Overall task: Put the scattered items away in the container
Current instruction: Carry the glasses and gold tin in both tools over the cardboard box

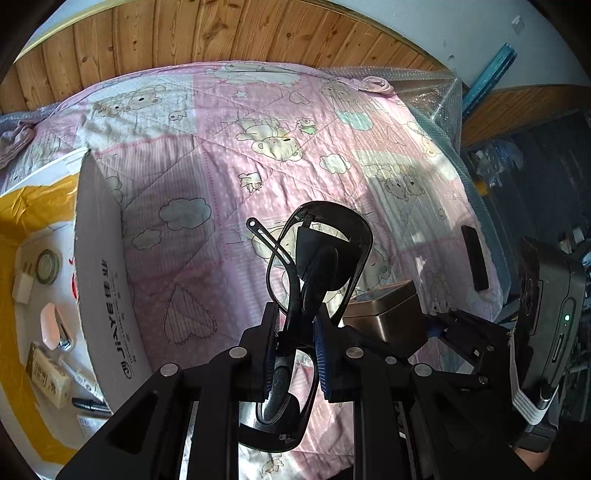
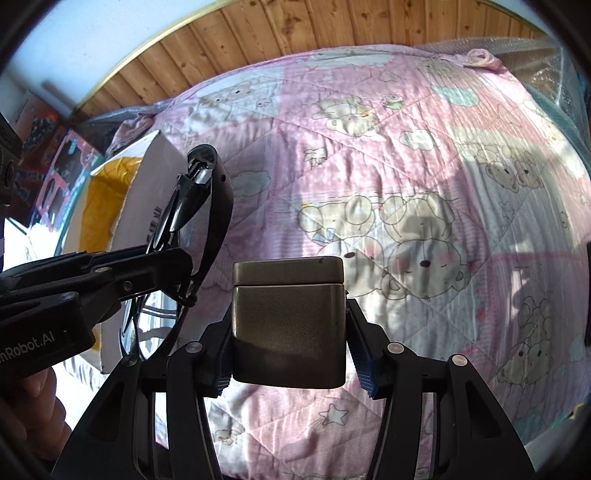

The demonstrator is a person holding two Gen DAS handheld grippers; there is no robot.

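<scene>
Black-framed glasses (image 1: pixel 314 258) sit pinched between the fingers of your left gripper (image 1: pixel 295 354), folded, with their long axis running forward along the fingers: one lens ring reaches out past the tips, the other hangs back toward the camera. A thin temple arm sticks out to the upper left. From the right wrist view the glasses (image 2: pixel 201 206) stand tilted up above the left gripper (image 2: pixel 155 266), in front of the box flap.

Your right gripper (image 2: pixel 291 350) has its fingers closed on the two sides of a dull bronze tin (image 2: pixel 290 317), which sits upright with its lid on top and its broad face toward the camera. In the left wrist view that tin (image 1: pixel 384 314) shows just to the right of the glasses, with the right gripper behind it.

Both are held above a bed covered by a pink quilt (image 1: pixel 221 155) printed with bears, clouds and hearts. Wooden wall boards (image 1: pixel 184 33) run behind the bed, with a white wall above. A small dark flat thing (image 1: pixel 474 258) lies on the quilt near its right edge.

At the left stands an open cardboard box (image 1: pixel 99 258) with a white flap raised and yellow lining. Inside it you can see a roll of tape (image 1: pixel 47 266), a white plug (image 1: pixel 23 290), a small printed carton (image 1: pixel 50 376) and a dark pen (image 1: pixel 90 405).
</scene>
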